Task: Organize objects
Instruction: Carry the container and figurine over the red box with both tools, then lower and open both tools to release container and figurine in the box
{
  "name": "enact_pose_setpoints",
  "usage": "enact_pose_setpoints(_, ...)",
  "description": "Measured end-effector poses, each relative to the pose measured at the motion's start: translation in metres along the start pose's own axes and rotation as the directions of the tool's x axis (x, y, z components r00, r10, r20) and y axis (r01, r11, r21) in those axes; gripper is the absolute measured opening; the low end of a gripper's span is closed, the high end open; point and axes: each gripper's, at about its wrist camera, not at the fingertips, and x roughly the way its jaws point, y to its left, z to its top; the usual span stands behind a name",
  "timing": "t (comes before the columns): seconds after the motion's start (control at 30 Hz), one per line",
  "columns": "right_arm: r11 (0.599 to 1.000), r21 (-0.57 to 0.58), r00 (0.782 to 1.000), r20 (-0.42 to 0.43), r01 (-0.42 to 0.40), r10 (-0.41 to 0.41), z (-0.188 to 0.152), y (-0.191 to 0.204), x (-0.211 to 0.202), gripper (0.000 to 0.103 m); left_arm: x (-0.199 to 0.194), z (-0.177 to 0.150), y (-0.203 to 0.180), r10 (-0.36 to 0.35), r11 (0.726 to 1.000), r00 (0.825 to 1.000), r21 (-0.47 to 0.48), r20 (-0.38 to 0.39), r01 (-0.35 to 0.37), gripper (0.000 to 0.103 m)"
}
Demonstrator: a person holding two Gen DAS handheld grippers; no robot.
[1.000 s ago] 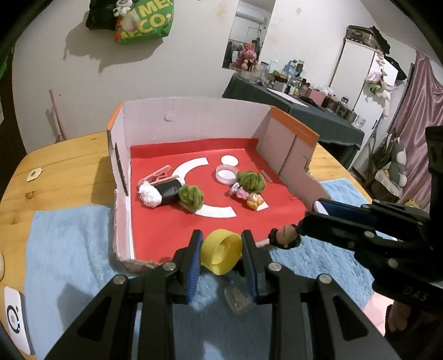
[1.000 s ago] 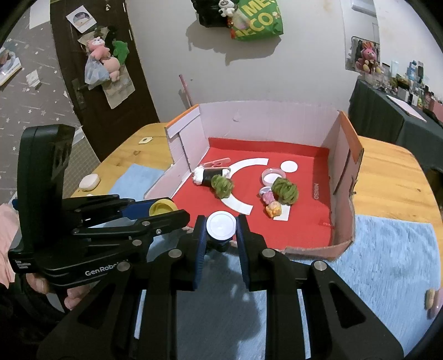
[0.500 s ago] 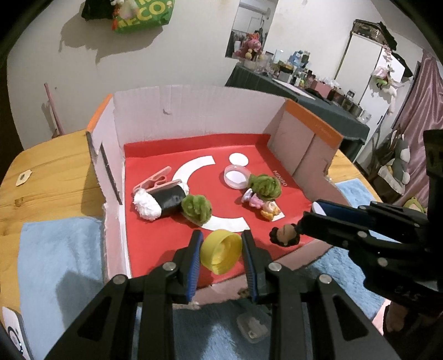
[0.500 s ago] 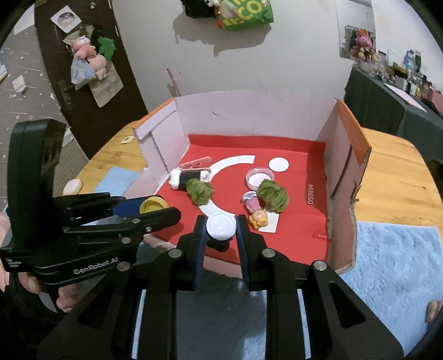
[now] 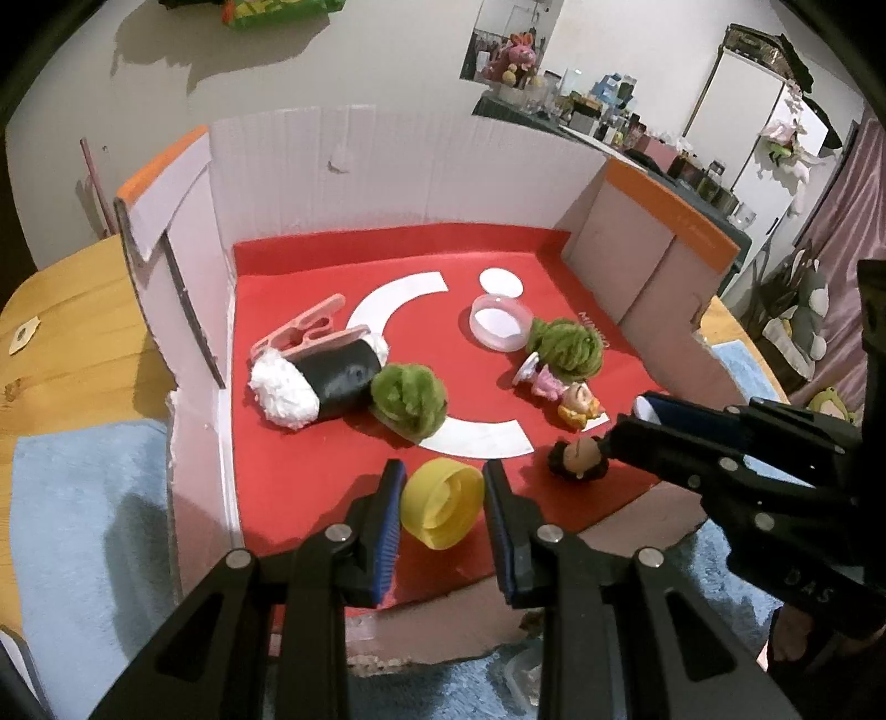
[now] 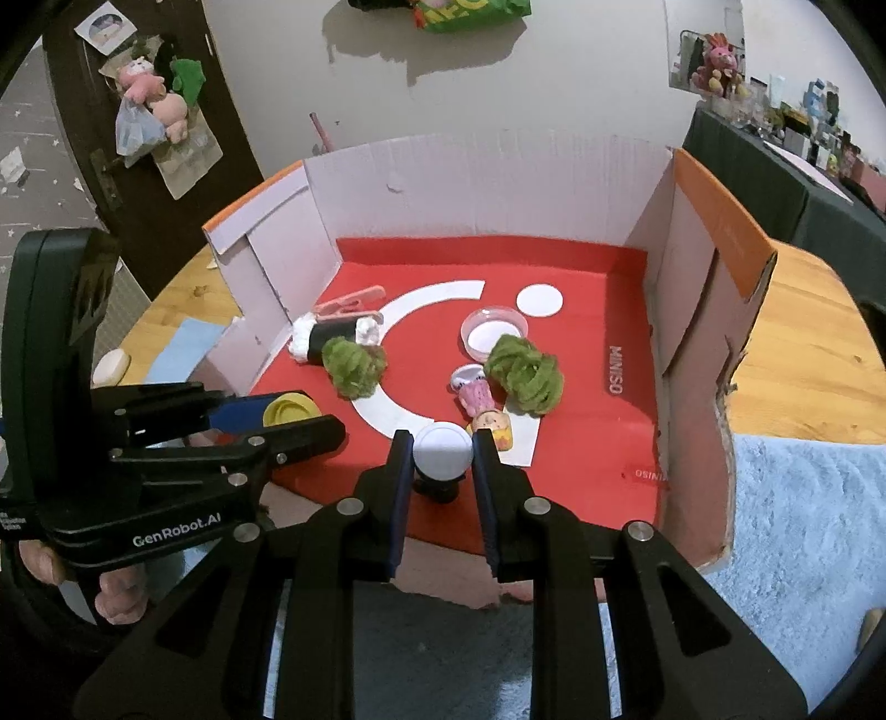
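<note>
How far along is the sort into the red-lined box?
Done: sushi-roll toy, pink clip, two green pompoms, doll figure and clear dish lie in the box.
In hand: left tongs grip a yellow cap; right tongs grip a small dark-haired figurine; both hang over the box's front edge.
Left: release both; a small clear item sits on the blue mat.

Both views are evenly lit by soft indoor light from above, with a dark fisheye vignette rounding every corner. The red box floor (image 5: 310, 476) is vivid and sharp in mid-frame. Soft shadows fall under the hanging bag (image 6: 470, 11) at the top. Straight edges bow near the rims, and fine detail smears slightly there.
</note>
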Motion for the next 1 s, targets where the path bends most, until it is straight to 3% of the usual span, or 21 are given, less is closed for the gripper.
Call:
enact_pose_setpoints(0.5,1.0,-0.029,0.997,-0.081,0.01,-0.012,-0.005,0.003,0.006,0.02,0.007,0.003,-0.001,0.013,1.0,1.0,0.011,-0.024,-0.013,0.03)
enact_pose_setpoints(1.0,1.0,0.013,0.996,-0.089,0.024,-0.023,0.001,-0.01,0.021,0.02,0.02,0.018,0.003,0.017,1.0,0.999,0.003,-0.034,-0.017,0.03)
